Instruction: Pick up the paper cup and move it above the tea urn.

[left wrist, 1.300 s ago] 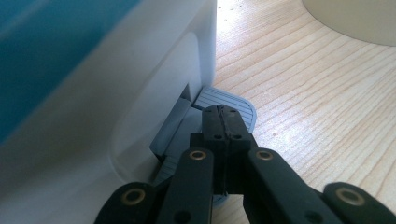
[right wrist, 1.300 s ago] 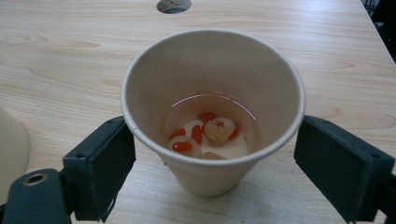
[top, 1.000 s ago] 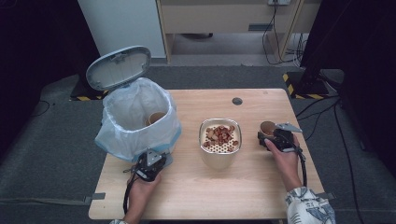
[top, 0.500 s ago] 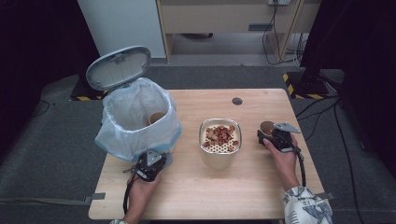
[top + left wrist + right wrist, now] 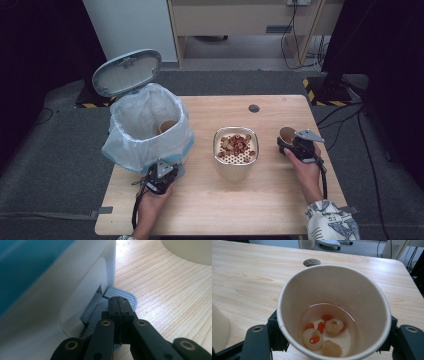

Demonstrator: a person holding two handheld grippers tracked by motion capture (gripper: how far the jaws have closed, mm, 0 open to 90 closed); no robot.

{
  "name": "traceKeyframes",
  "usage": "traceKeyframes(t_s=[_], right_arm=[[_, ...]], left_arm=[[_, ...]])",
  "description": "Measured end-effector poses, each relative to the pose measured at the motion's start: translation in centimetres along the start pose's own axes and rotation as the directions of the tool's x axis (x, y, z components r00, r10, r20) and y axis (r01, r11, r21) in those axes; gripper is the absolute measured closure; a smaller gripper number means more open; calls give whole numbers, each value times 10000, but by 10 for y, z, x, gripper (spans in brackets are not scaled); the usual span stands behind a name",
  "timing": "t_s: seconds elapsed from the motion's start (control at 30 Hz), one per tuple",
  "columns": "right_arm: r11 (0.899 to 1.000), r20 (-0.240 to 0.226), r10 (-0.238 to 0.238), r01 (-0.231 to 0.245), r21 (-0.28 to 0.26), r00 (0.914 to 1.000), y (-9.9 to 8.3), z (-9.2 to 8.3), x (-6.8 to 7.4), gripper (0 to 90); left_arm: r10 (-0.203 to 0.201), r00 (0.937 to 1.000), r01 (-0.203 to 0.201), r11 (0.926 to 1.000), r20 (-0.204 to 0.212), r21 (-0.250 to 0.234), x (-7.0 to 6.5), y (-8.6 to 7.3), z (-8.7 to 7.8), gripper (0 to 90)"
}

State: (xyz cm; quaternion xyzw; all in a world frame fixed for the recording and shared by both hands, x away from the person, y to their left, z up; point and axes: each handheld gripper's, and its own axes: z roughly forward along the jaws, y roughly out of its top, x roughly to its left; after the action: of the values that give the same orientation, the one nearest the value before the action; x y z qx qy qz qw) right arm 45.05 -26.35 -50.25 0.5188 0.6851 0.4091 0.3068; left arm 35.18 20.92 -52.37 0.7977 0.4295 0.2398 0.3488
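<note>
Right gripper view — paper cup (image 5: 334, 315) between the just-closing jaws, gripped on both sides; left jaws pressed together, empty.

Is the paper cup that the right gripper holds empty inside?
No, the paper cup between the right gripper jaws holds a little liquid with pale round pieces and small red bits.

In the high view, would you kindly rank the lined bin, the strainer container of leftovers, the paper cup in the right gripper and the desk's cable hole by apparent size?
1. Lined bin, clearly largest.
2. Strainer container.
3. Paper cup, partly hidden by the right gripper.
4. Cable hole, smallest, though it lies farther from the camera.
</note>
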Motion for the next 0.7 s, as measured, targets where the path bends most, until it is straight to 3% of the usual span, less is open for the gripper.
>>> traceKeyframes(t_s=[0.43,0.7], right_arm=[[9972,-333,-725,719,-202,9968,35,-22,0,332],[9906,-381,-1356,1348,-243,9900,58,-32,-2,336]], left_arm=[[-12,10000,12,10000,2,-1,0,0,0,897],[-16,10000,16,10000,-3,-2,0,0,0,897]])
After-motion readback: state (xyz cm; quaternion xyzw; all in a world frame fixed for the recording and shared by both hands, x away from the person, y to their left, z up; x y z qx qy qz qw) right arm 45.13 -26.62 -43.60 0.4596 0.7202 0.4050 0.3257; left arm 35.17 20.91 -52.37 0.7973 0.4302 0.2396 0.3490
